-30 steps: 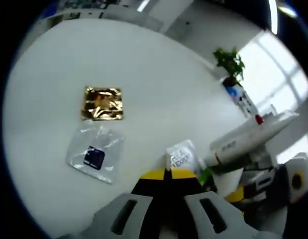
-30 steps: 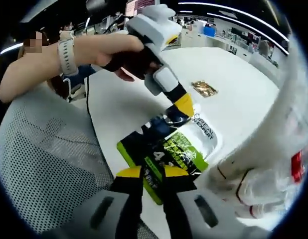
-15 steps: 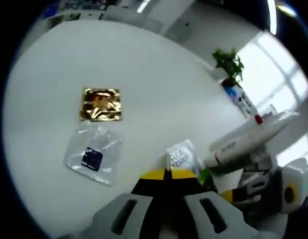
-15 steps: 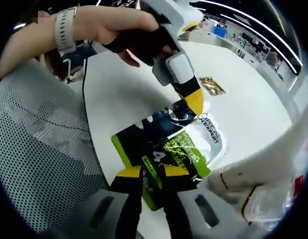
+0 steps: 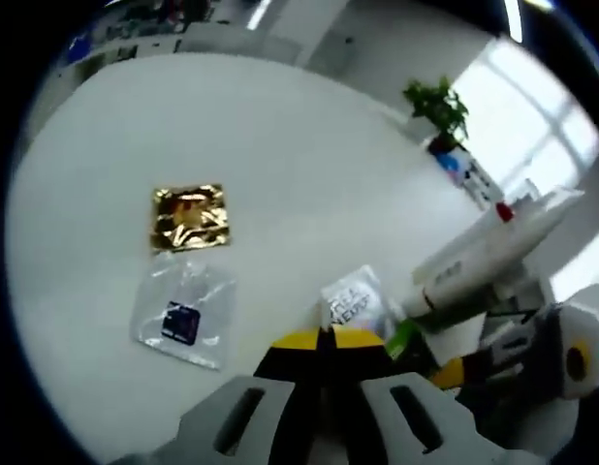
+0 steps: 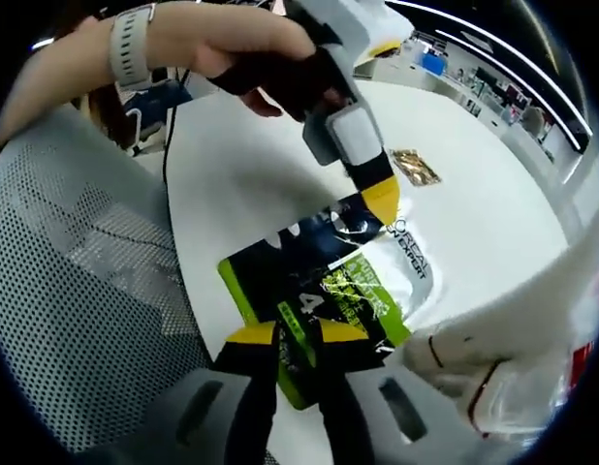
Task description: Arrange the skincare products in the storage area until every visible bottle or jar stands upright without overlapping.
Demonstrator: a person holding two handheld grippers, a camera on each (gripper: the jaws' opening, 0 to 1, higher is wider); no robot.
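Both the left gripper [image 6: 381, 199] and right gripper [image 6: 298, 341] pinch the green sachet [image 6: 324, 291]; nearby lie a gold sachet [image 5: 190, 216], clear sachet [image 5: 183, 310] and white tube [image 5: 488, 249].

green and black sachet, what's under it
The white table lies under the green and black sachet, which both grippers, left and right, pinch at opposite ends. Whether anything lies beneath it is covered.
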